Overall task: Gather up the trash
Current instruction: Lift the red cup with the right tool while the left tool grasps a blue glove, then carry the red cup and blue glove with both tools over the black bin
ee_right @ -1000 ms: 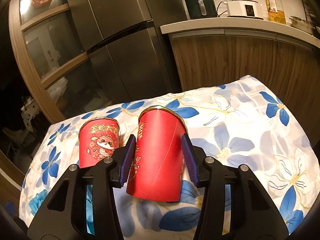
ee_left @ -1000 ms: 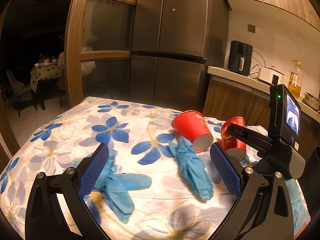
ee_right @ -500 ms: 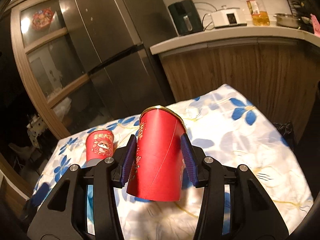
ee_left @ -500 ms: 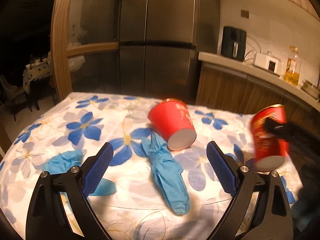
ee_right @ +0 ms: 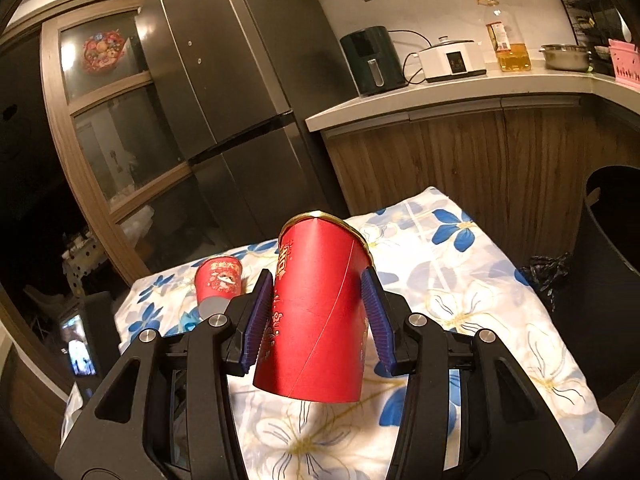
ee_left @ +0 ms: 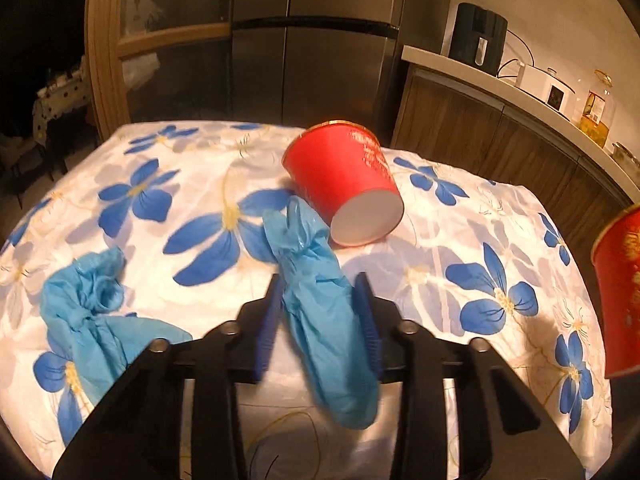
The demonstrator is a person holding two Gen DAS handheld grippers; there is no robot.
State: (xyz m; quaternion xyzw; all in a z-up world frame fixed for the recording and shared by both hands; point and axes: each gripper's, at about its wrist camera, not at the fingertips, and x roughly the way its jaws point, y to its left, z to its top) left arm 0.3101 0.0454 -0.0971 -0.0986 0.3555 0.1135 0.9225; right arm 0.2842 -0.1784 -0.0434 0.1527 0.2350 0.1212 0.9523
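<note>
My left gripper has its blue pads closed on either side of a blue glove lying on the flowered tablecloth. A second blue glove lies crumpled at the left. A red paper cup lies on its side just beyond the held glove. My right gripper is shut on another red paper cup and holds it above the table; this cup shows at the right edge of the left wrist view. The lying cup also shows in the right wrist view.
A dark bin stands right of the table, with a crumpled black bag beside it. Behind are a steel fridge and a wooden counter with an air fryer, cooker, oil bottle and pot.
My left gripper moved in over the middle blue glove and its pads closed on it. My right gripper lifted the red cup higher and swung right toward the bin.
</note>
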